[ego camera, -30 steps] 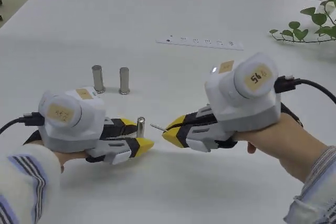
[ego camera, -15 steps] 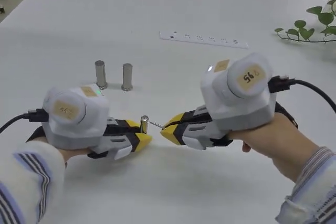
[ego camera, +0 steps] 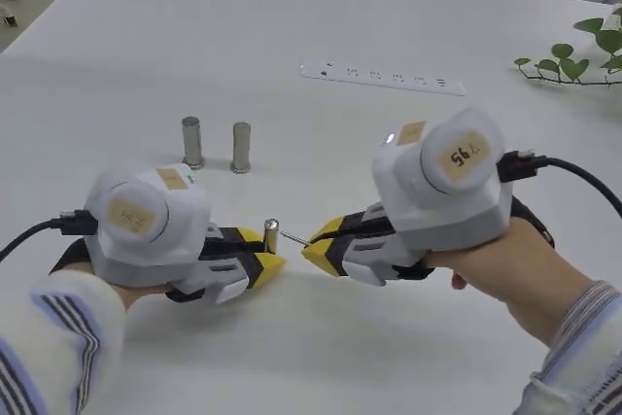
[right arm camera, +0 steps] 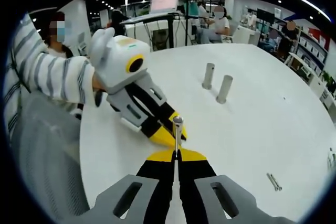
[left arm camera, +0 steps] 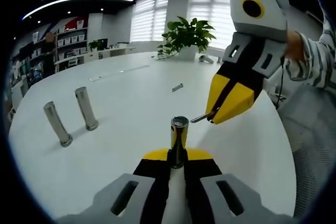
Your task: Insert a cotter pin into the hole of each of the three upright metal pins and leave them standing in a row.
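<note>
- Now left hand-held gripper (ego camera: pixel 270 261) clamped on upright metal pin (ego camera: pixel 271 234).
- Right hand-held gripper (ego camera: pixel 309 248) pinching cotter pin (ego camera: pixel 294 238) (tip at pin's head).
- Two other pins (ego camera: pixel 192 141) upright on table (ego camera: pixel 194 26).

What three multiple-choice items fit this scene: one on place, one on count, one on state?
1. Where is the third metal pin?
A. lying flat, alone
B. between the fingers of the left gripper
C. stacked on another pin

2. How many other metal pins stand free?
A. two
B. one
C. four

3. What state is the right gripper in?
A. open, empty
B. shut on nothing
C. shut on a cotter pin

Answers:
1 B: it stands upright in those fingers.
2 A: two stand side by side.
3 C: the cotter pin sticks out of its closed fingers.
</note>
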`<state>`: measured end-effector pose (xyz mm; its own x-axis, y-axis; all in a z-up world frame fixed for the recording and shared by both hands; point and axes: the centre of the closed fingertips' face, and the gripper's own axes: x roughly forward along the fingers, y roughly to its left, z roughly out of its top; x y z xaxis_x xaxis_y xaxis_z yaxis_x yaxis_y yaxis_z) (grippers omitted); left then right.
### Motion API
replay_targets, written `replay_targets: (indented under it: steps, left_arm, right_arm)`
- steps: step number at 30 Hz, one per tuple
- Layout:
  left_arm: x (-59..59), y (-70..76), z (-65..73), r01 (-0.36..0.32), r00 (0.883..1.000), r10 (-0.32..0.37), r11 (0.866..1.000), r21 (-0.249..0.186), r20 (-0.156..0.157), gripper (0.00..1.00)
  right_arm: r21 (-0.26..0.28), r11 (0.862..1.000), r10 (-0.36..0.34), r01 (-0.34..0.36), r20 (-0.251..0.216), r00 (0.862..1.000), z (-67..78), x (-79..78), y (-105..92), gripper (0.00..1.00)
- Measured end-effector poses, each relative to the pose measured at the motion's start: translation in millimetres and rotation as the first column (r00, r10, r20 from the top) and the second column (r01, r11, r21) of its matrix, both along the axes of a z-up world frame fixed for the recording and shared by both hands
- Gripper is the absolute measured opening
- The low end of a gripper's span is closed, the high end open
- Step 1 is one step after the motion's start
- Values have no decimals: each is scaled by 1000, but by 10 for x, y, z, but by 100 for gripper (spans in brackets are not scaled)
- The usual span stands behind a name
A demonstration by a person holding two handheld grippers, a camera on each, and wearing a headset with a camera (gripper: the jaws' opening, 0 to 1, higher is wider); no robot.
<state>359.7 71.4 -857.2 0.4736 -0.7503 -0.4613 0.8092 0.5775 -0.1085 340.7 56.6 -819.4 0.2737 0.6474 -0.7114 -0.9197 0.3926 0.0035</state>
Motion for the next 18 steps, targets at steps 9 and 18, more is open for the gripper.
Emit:
replay_targets:
  steps: [9,18]
  left_arm:
    - [-1,13,-5,3,1000,-3,1000,17,21,8]
    - [-28,21,-9,-1,999,-1,998,57,44,8]
  right_arm:
    - [-4,1000,5,-5,4,1000,-6,5,36,3]
    - [1,1000,1,-1,9,1000,-16,9,77,3]
